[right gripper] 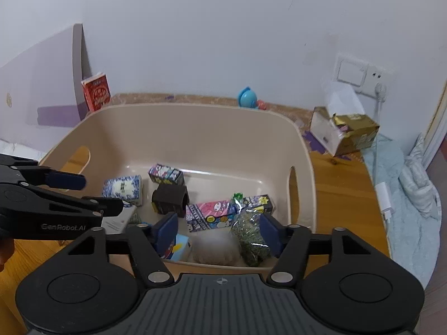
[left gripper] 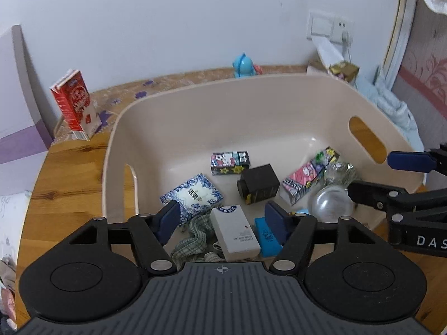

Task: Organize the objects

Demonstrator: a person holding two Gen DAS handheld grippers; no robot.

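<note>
A beige plastic bin (left gripper: 195, 106) (right gripper: 195, 128) sits on the wooden table and holds several small items: a blue-and-white box (left gripper: 192, 194), a black box (left gripper: 259, 182), a pink box (left gripper: 301, 178), a white box (left gripper: 234, 233), a clear ball (left gripper: 332, 202) and a green foil bag (right gripper: 248, 231). My left gripper (left gripper: 223, 220) is open and empty above the bin's near edge. My right gripper (right gripper: 219, 231) is open and empty above the bin's near right side. Each gripper shows in the other's view, the right one (left gripper: 391, 176) and the left one (right gripper: 92, 192).
A red carton (left gripper: 74, 104) stands at the back left of the table. A blue toy (left gripper: 243, 65) sits by the wall. A gold box (right gripper: 346, 132) and a white tissue pack lie at the back right. Light blue cloth (right gripper: 402, 195) lies right of the table.
</note>
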